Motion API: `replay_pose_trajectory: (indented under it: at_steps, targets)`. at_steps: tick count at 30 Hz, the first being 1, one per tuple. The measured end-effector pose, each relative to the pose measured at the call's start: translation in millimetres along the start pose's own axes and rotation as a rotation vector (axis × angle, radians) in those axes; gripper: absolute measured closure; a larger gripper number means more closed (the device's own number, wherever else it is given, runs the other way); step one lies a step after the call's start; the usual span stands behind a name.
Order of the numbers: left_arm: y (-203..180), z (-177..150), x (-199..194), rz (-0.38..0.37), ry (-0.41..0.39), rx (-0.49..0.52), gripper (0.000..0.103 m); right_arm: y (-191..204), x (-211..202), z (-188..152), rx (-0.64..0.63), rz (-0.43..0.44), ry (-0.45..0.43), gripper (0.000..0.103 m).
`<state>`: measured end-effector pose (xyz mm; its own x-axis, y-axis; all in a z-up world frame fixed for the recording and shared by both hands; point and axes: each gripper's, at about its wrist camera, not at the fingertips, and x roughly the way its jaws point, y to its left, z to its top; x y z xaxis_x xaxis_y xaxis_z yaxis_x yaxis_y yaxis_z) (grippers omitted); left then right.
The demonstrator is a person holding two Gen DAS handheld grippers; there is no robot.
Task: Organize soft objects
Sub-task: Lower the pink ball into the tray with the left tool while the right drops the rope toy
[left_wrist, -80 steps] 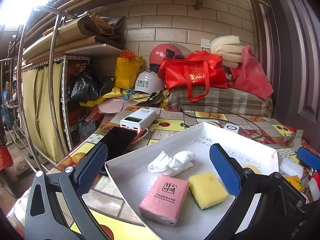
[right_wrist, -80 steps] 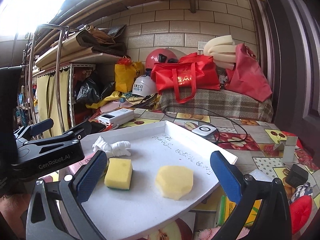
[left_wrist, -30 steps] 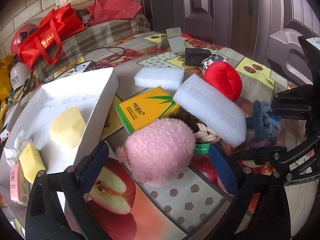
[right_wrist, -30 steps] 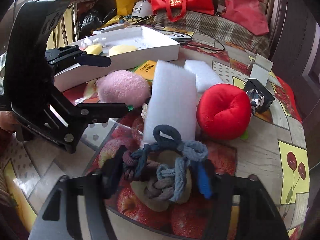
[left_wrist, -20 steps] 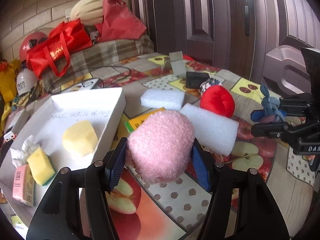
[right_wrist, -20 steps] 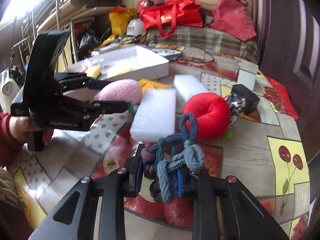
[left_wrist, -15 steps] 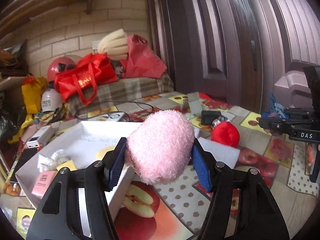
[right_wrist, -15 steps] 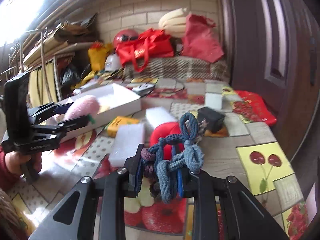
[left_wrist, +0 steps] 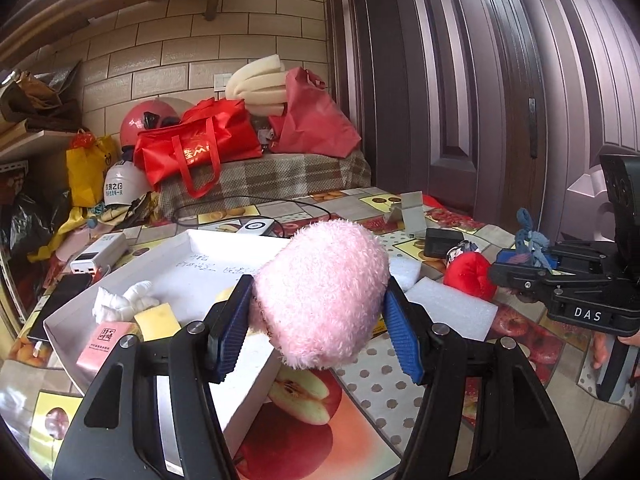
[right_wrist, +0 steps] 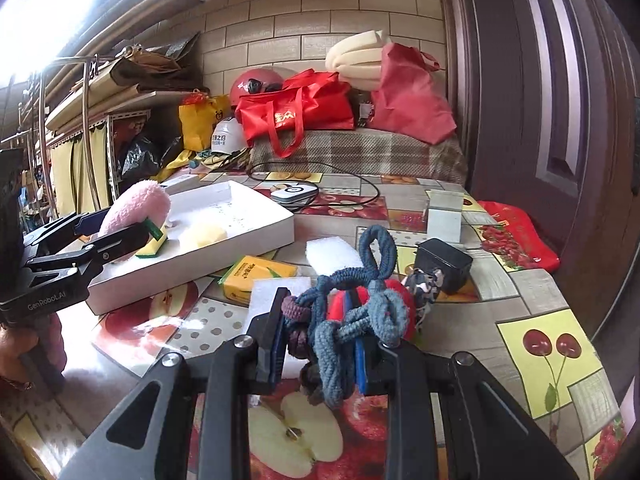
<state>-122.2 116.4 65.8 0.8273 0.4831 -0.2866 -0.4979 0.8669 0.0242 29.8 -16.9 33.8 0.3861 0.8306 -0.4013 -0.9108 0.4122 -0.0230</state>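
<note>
We hold the left gripper (left_wrist: 316,316) with both blue pads (left_wrist: 230,330) pressed into the sides of a pink plush ball (left_wrist: 320,292), pinching it clear of the table. From the right wrist view the ball (right_wrist: 134,208) hangs above the near edge of the white tray (right_wrist: 240,236), at about nine o'clock.

Our right gripper (right_wrist: 320,344) is squeezed nearly together on a knotted blue-grey rope toy (right_wrist: 360,312); one loop of it stands up at twelve o'clock above the fingers. In the left wrist view the same toy (left_wrist: 528,240) sits at three o'clock, lifted off the tablecloth (left_wrist: 360,372).

Inside the tray (left_wrist: 248,392) we note a yellow sponge with a green underside (right_wrist: 154,240), a pale yellow foam block (right_wrist: 202,236), a pink tissue pack (left_wrist: 106,340) and a white crumpled cloth (left_wrist: 120,300), all toward the seven-to-nine o'clock side of the left view.

Still on the table outside the tray: a yellow tissue pack (right_wrist: 256,276) just beside the tray's front wall, two white foam blocks (left_wrist: 452,312) (right_wrist: 332,254), and a red plush apple (left_wrist: 470,276) at two o'clock, partly hidden behind the rope in the right view. A black adapter (right_wrist: 442,264) lies just beyond it.

A hand (right_wrist: 16,344) grips the left gripper's handle at the lower left edge.
</note>
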Motion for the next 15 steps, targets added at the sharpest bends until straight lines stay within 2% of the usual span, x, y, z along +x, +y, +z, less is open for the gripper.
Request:
replay_pose_trajectory:
  at_steps: [6, 15]
  targets:
    - [20.6, -4.8, -8.9, 0.06, -0.002, -0.004, 0.04, 29.5, 14.4, 2.2, -0.087, 0.02, 0.002, 0.077]
    - [73.2, -13.1, -17.9, 0.169, 0.015, -0.093, 0.04, 64.3, 25.6, 8.8, -0.176, 0.062, -0.026, 0.077]
